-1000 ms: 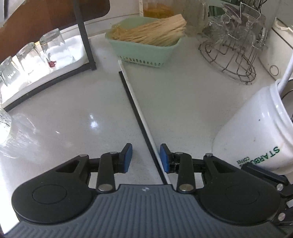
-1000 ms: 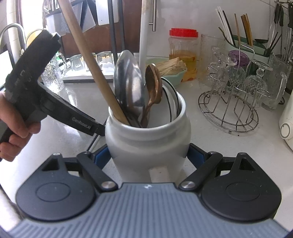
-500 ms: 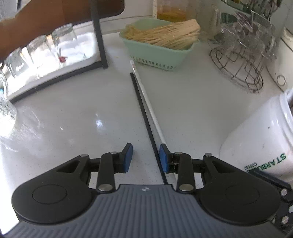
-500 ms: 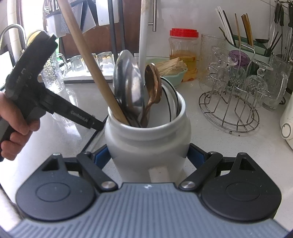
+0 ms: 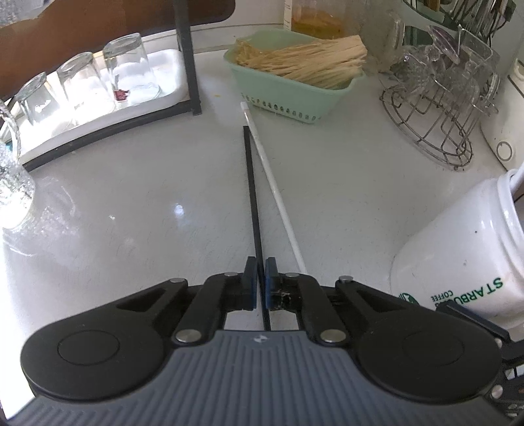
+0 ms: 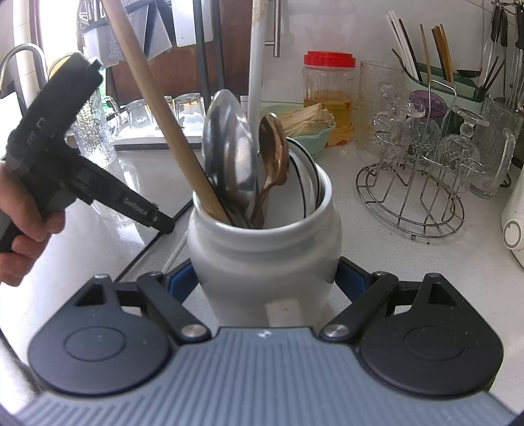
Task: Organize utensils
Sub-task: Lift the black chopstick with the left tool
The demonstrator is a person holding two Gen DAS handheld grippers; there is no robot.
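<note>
Glossy white countertop (image 5: 131,203) in bright daylight, white wall (image 6: 327,23) behind.

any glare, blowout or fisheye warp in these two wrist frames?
Left wrist: window glare spot on the white counter, the tray under the upturned glasses is blown out, and the rack post bows near the edge. Right wrist: backlit, overexposed top left around the faucet; the white jar is soft up close.
</note>
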